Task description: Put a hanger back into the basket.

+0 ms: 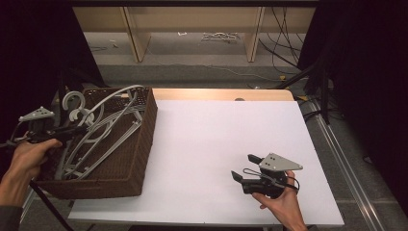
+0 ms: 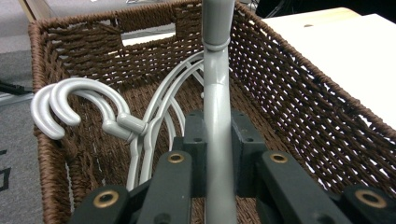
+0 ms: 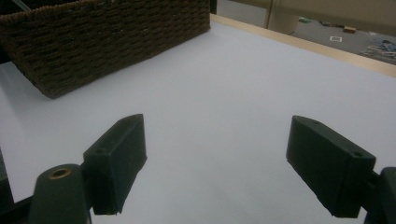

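**Hanger pinched in the basket, snag ahead**

The left gripper (image 2: 218,154) is clamping the grey hanger (image 2: 217,107) by its neck, jaws pressing on both sides, with the stem running straight out ahead of the pads inside the wicker basket (image 2: 299,93). Just to the left of those jaws, the other hangers (image 2: 88,105) are lying stacked, hooks curling together. The right gripper (image 1: 250,175) is waiting well apart over the white table (image 1: 216,139), jaws standing wide and holding nothing. In my judgement, lifting risks dragging the neighbouring hangers along, since the arms are overlapping; the thin neck may also be twisting between the pads.
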Action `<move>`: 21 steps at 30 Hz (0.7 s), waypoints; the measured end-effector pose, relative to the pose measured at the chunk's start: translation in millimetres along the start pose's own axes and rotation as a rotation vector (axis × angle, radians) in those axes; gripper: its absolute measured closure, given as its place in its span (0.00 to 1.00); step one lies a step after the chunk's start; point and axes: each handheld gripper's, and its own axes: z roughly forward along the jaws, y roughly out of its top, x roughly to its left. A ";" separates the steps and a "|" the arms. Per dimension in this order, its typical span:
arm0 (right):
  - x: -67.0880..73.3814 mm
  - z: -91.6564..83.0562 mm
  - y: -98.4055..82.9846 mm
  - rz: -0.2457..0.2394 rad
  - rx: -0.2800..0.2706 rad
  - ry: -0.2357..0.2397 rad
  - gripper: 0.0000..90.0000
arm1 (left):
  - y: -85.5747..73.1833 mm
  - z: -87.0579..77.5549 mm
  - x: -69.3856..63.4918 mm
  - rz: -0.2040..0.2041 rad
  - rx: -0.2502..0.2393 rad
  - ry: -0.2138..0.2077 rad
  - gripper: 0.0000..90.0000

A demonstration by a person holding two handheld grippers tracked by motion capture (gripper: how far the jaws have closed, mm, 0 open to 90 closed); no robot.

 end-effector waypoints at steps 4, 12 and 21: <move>0.2 0.5 -0.2 0.001 -0.002 0.000 0.23 | -3.7 3.4 3.2 -0.012 0.006 -0.009 0.88; -0.6 0.0 -0.5 0.002 0.009 -0.002 0.23 | -10.5 8.3 4.4 -0.037 0.009 -0.039 0.88; -0.1 0.9 -0.8 -0.002 0.009 -0.002 0.24 | -14.0 22.2 2.1 -0.014 0.087 -0.042 0.88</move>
